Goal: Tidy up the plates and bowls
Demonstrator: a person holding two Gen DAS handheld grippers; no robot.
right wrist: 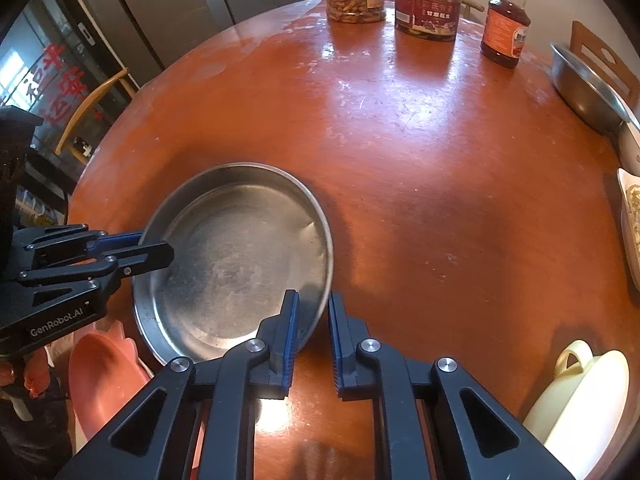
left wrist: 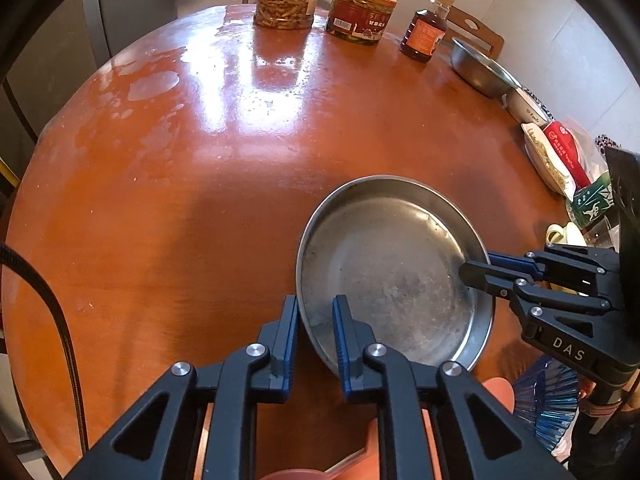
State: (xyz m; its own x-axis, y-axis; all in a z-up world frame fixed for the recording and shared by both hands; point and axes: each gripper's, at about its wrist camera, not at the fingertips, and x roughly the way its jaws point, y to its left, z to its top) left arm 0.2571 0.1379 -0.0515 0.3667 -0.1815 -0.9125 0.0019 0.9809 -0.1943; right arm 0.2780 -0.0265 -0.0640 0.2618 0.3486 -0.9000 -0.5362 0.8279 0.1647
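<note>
Round orange-brown table [left wrist: 168, 184], glossy, worn patches toward upper left of left wrist view.

Steel plate [left wrist: 392, 276], shallow, empty, at lower centre-right of left wrist view; same plate at lower centre-left of right wrist view [right wrist: 240, 256]. Near edge overhanging the table's front rim.

Left gripper [left wrist: 316, 312]: jaws narrow, clamped on plate's near-left rim, one blue pad outside the wall, the other inside. Seen also from right wrist view at left edge of frame [right wrist: 154, 248], fingers pinching the rim.

Right gripper [right wrist: 314, 312]: jaws narrow, clamped on plate's near-right rim, left pad inside, right pad outside. In left wrist view entering from right edge [left wrist: 476, 270], tips on the rim.

Plate thus gripped on two opposite sides.

Far edge of table, top of frame: clear jar of brown sticks [left wrist: 286, 0], red-labelled tub with orange lid [left wrist: 360, 14], bottle of dark red liquid [left wrist: 426, 28]. Steel bowl [left wrist: 478, 68] at upper right, tilted against other items.

Cream mug [right wrist: 576, 396] at lower right of right wrist view. Pink plastic piece [right wrist: 102, 372] below table's edge, lower left; kind not discernible.
</note>
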